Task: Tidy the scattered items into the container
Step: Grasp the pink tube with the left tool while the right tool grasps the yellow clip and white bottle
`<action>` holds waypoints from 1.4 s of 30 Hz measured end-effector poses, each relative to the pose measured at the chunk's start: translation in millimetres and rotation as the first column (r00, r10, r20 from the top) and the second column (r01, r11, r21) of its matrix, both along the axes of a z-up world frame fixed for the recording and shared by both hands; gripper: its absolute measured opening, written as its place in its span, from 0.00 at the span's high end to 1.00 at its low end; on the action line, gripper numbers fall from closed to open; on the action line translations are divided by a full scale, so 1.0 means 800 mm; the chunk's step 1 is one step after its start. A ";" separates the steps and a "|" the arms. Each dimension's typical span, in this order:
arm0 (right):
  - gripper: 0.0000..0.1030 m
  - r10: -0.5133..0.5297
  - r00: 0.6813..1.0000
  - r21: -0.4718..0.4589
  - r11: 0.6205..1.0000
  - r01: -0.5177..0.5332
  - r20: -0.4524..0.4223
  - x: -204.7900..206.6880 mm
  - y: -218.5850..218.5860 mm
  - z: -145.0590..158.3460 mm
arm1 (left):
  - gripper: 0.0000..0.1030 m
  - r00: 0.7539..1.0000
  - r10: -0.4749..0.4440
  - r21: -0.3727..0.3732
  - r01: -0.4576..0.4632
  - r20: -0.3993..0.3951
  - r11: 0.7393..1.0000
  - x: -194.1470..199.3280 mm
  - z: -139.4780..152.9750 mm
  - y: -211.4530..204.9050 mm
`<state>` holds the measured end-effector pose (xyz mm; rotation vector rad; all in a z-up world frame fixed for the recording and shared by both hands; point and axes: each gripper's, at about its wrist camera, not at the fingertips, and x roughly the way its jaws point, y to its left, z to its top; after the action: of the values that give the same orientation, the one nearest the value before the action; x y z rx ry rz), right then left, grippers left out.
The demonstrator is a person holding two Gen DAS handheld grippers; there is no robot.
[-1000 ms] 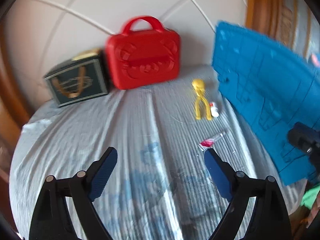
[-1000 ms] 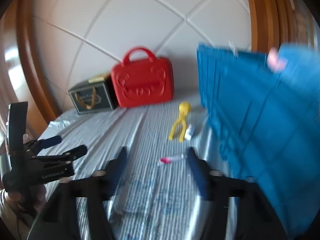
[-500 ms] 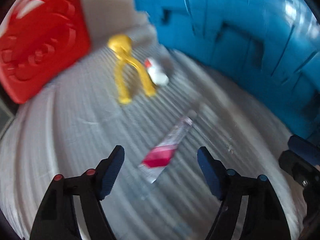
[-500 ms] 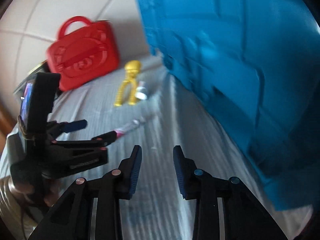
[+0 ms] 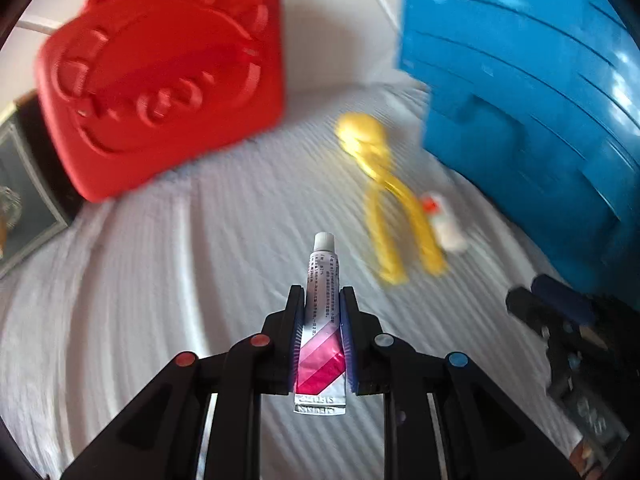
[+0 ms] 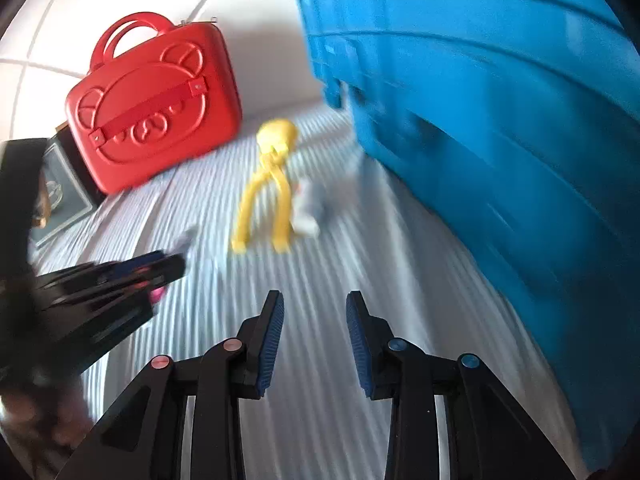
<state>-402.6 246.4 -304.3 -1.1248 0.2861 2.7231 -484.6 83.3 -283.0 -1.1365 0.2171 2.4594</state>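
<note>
over striped cloth [image 5: 160, 280], tube [image 5: 322, 308] in left hand-held gripper [image 5: 320, 300]

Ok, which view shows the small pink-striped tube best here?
The left wrist view. The tube sits sharp and centred, clamped in the left gripper, with its white cap and printed text showing. In the right wrist view, only a blurred pink patch of it shows inside that gripper.

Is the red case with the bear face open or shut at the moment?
Shut: the red case stands upright, its halves together, with a strap across its front.
</note>
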 end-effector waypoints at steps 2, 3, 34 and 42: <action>0.87 -0.010 1.000 0.002 1.000 0.010 -0.004 -0.034 0.000 -0.005 | 0.83 0.999 0.036 0.013 -0.036 0.005 0.999 -0.019 -0.003 -0.004; 0.93 -0.019 1.000 -0.003 1.000 0.019 -0.002 -0.050 0.002 -0.010 | 0.83 0.999 0.049 0.020 -0.049 0.005 0.999 -0.026 -0.006 -0.003; 0.65 0.043 0.996 0.019 0.999 -0.045 0.076 -0.174 0.040 -0.042 | 0.83 0.996 0.067 0.034 -0.069 0.050 0.997 -0.063 -0.029 0.010; 0.66 0.119 0.983 -0.057 0.992 -0.112 0.143 -0.100 0.007 -0.034 | 0.83 0.996 0.077 0.023 -0.078 0.043 0.997 -0.015 -0.008 -0.012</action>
<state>-482.8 252.2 -331.5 -1.3875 0.2758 2.7268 -496.8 74.1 -289.5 -1.2065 0.1326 2.4953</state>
